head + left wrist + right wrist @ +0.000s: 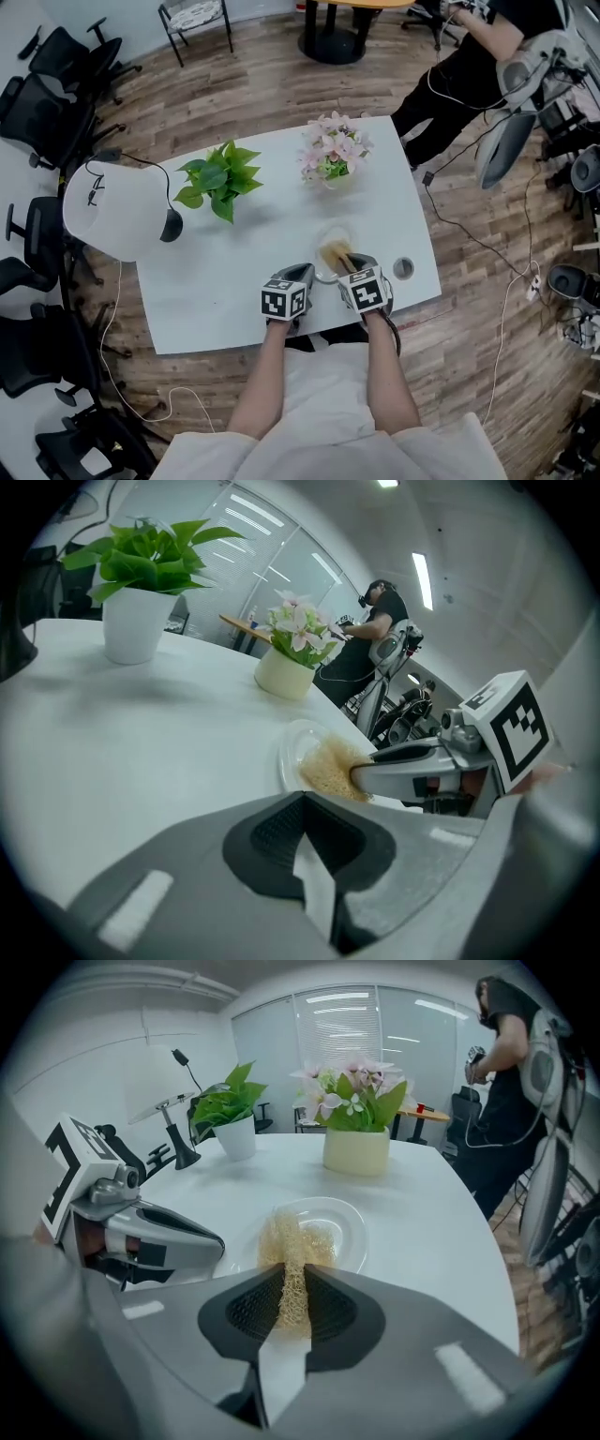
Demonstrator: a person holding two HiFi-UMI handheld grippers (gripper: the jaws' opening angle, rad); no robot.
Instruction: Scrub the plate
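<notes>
The right gripper (292, 1279) pinches a tan scrubber (283, 1237) onto the white plate (352, 1222) near the table's (216, 291) front edge, while the left gripper (302, 803), jaws pressed together and empty, sits beside its rim, perhaps to brace it

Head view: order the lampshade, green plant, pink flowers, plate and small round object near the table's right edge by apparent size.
1. lampshade, clearly largest.
2. green plant and pink flowers: too alike to rank.
3. plate, partly under the sponge.
4. small round object, smallest.
</notes>
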